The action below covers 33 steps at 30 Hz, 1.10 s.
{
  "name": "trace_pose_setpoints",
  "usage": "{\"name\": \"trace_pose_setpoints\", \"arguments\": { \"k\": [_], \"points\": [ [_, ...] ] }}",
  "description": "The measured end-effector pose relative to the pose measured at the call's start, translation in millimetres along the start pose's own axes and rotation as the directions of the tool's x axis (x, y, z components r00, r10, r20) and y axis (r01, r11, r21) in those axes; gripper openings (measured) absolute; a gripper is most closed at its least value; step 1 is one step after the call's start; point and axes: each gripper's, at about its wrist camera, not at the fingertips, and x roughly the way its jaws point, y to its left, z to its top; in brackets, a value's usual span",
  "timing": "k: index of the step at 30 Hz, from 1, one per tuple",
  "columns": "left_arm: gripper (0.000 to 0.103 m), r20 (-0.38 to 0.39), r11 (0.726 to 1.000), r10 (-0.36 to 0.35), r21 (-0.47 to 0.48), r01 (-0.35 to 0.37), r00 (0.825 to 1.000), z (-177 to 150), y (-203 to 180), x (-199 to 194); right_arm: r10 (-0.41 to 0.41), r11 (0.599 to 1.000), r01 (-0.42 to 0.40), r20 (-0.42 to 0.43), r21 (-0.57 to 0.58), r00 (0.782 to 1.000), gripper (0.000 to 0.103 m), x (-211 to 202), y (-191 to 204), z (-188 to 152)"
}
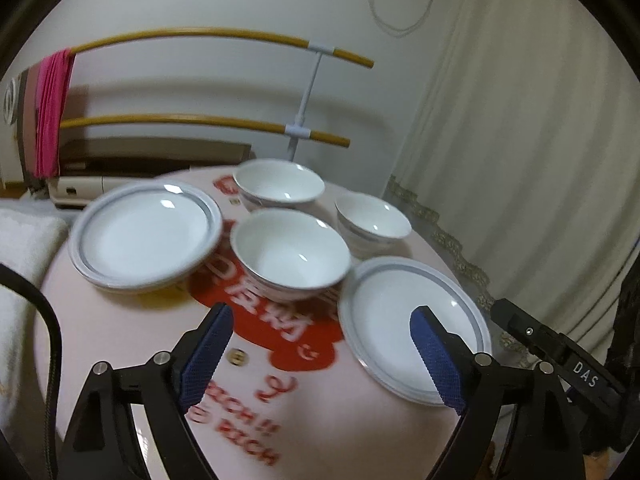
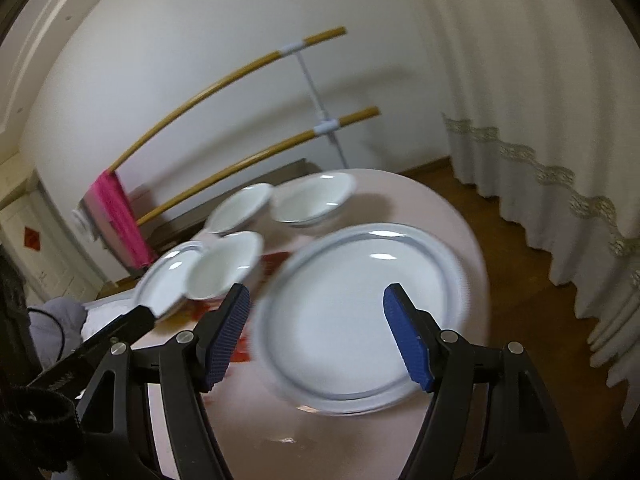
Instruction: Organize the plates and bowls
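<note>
On a round pink table (image 1: 120, 340) stand two white plates with grey rims and three white bowls. In the left wrist view the left plate (image 1: 146, 232) is at the far left, the right plate (image 1: 412, 320) at the near right, and bowls sit at the middle (image 1: 290, 252), the back (image 1: 279, 184) and the right (image 1: 372, 222). My left gripper (image 1: 320, 320) is open and empty, above the table in front of the middle bowl. My right gripper (image 2: 316, 300) is open and empty, over the near side of the right plate (image 2: 360, 312).
A wooden rack with two bamboo rails (image 1: 200, 38) and a pink cloth (image 1: 52, 112) stands behind the table. A curtain (image 1: 520, 140) hangs at the right. The wood floor (image 2: 520, 280) lies beyond the table's right edge. A white towel (image 1: 20, 248) lies at the left.
</note>
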Motion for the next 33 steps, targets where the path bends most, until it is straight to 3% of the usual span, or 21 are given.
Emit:
{"name": "trace_pose_setpoints", "arguments": {
  "k": [12,16,18,21,23,25,33],
  "points": [
    [0.085,-0.137,0.998,0.055,-0.008,-0.057,0.989,0.2,-40.1,79.9,-0.102,0.992,0.106,-0.05,0.065,0.993,0.071,37.1,-80.5,1.6],
    [0.083,-0.174,0.998,0.066,-0.008,-0.069,0.983,-0.5,-42.7,100.6,-0.083,0.993,0.09,-0.081,0.075,0.993,0.071,51.6,-91.6,1.1],
    [0.075,-0.195,0.998,0.064,-0.003,-0.066,0.979,-2.0,-44.4,114.1,-0.06,0.995,0.067,-0.095,0.078,0.994,0.069,57.6,-94.8,0.8],
    [0.066,-0.216,0.998,0.057,0.005,-0.058,0.975,-3.0,-44.9,127.2,-0.028,0.996,0.036,-0.102,0.081,0.994,0.053,62.6,-95.9,0.5],
    [0.058,-0.232,0.999,0.053,0.006,-0.053,0.971,-4.1,-44.7,134.2,-0.006,0.997,0.016,-0.115,0.081,0.993,0.037,66.1,-95.4,-0.7],
    [0.049,-0.255,0.999,0.045,0.009,-0.044,0.966,-5.9,-43.4,146.0,0.0,0.996,0.01,-0.124,0.083,0.992,0.029,68.3,-95.5,-1.8],
    [0.029,-0.252,0.999,0.034,0.009,-0.033,0.967,-5.1,-41.4,150.4,0.012,0.996,0.0,-0.137,0.091,0.991,0.018,70.1,-98.6,-3.6]
  ]
}}
